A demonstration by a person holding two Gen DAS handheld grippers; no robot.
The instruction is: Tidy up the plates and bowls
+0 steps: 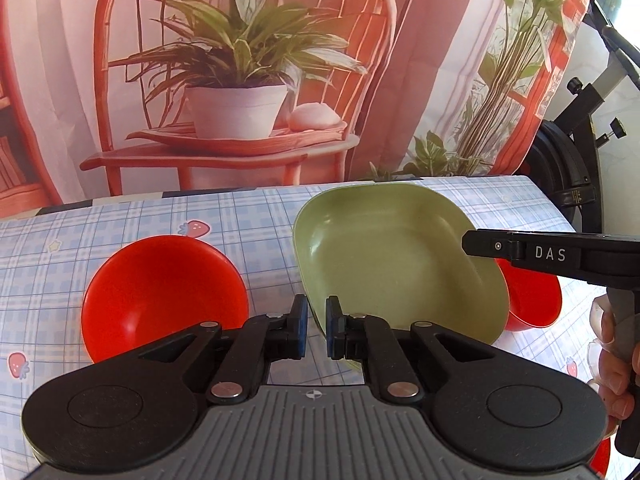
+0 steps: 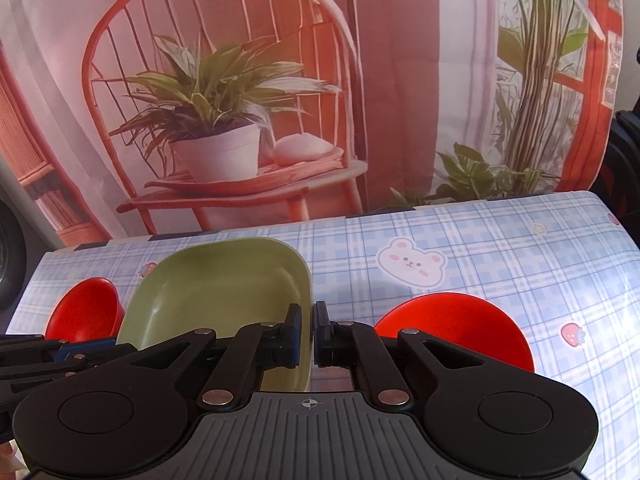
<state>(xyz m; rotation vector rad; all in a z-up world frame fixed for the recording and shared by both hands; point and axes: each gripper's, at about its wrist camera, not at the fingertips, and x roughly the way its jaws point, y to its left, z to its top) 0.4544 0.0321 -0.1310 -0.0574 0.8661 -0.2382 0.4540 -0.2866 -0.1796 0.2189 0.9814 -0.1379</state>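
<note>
While the left tongs point(image 1: 317, 327) pinch the near left rim of a tilted green plate point(image 1: 400, 256), a red bowl point(image 1: 160, 292) sits on the checked bench point(image 1: 120, 220) to its left, and a second red bowl point(image 1: 532, 300) shows behind the plate's right edge. From the right wrist, the right tongs point(image 2: 313, 335) are nearly closed on the plate's point(image 2: 224, 296) right rim, one red bowl point(image 2: 460, 328) just to their right, the other point(image 2: 86, 312) beyond the plate's left side.
</note>
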